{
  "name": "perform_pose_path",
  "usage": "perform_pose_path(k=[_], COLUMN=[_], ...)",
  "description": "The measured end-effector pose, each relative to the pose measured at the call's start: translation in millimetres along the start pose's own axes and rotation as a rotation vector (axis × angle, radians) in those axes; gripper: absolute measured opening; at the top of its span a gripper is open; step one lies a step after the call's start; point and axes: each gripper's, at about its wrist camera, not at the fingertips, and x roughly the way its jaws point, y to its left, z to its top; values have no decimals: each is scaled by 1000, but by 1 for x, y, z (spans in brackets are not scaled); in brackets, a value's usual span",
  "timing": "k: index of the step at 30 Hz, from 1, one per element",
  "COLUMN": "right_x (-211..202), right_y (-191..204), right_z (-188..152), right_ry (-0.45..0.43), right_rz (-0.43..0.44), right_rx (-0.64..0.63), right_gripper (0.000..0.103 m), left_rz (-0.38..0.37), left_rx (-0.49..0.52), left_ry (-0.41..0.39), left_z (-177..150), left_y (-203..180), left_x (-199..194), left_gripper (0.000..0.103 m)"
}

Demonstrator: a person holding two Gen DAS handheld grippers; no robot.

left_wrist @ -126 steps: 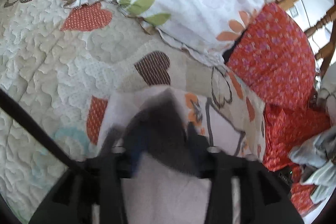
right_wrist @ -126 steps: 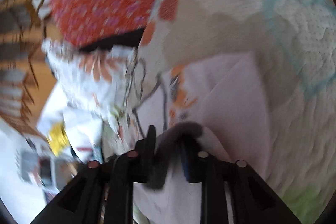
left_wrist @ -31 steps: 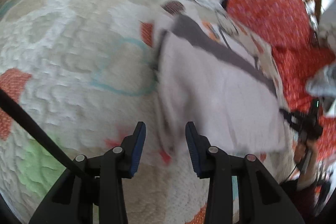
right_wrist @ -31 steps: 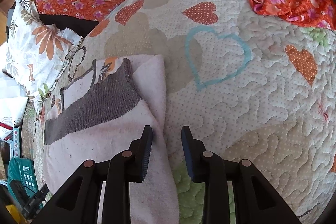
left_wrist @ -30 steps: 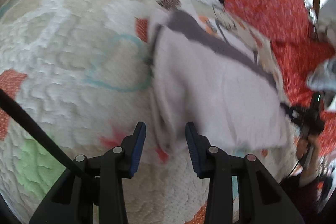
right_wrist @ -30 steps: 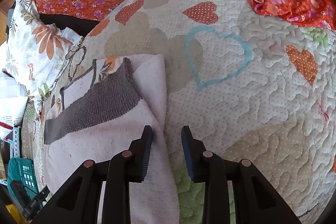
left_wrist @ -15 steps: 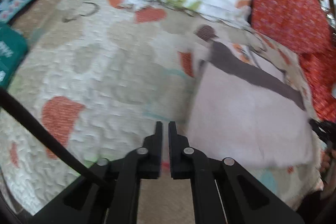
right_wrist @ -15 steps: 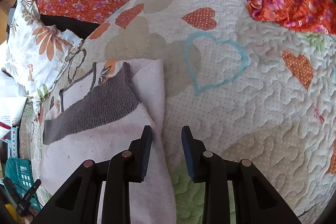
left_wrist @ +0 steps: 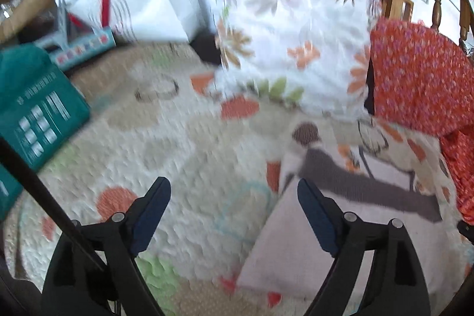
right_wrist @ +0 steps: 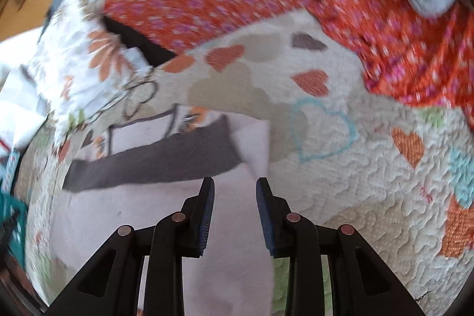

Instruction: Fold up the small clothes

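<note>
garment (left_wrist: 334, 239) flat on quilt (left_wrist: 183, 138), grey band running crosswise, far end | left gripper (left_wrist: 234, 215) opening wide, empty, beside garment's left edge | right gripper (right_wrist: 234, 206) part-open, empty, over its right edge, nearer

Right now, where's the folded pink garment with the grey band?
The pink garment lies flat on the heart-print quilt, lower left in the right wrist view, lower right in the left wrist view, just below the floral pillow.
</note>
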Motion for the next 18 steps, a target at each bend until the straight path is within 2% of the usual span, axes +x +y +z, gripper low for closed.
perform_pose_path(k=[2, 3, 5, 7, 9, 11, 14, 16, 18], right_x=[-3, -2, 2, 11, 20, 27, 29, 28, 25], right_y=[17, 25, 36, 48, 56, 63, 69, 69, 65], right_z=[-9, -15, -26, -44, -59, -71, -87, -95, -103], right_ry=[3, 15, 49, 102, 140, 164, 144, 132, 102], right_rz=[4, 14, 39, 45, 32, 7, -25, -12, -6], right_rx=[-68, -98, -130, -162, -194, -233, -272, -256, -235], right_gripper=[39, 41, 41, 41, 41, 45, 58, 66, 67], left_rz=[18, 21, 7, -8, -5, -13, -76, -119, -144], left_rx=[21, 35, 55, 75, 112, 141, 161, 151, 150], left_ry=[-61, -94, -148, -200, -218, -175, -10, 71, 141], left_z=[2, 3, 3, 1, -5, -15, -35, -50, -64], left_y=[-7, -12, -18, -24, -32, -38, -47, -51, -55], left_x=[-13, -21, -35, -50, -60, -62, -49, -40, -31], left_gripper=[90, 95, 102, 103, 103, 103, 103, 103, 103])
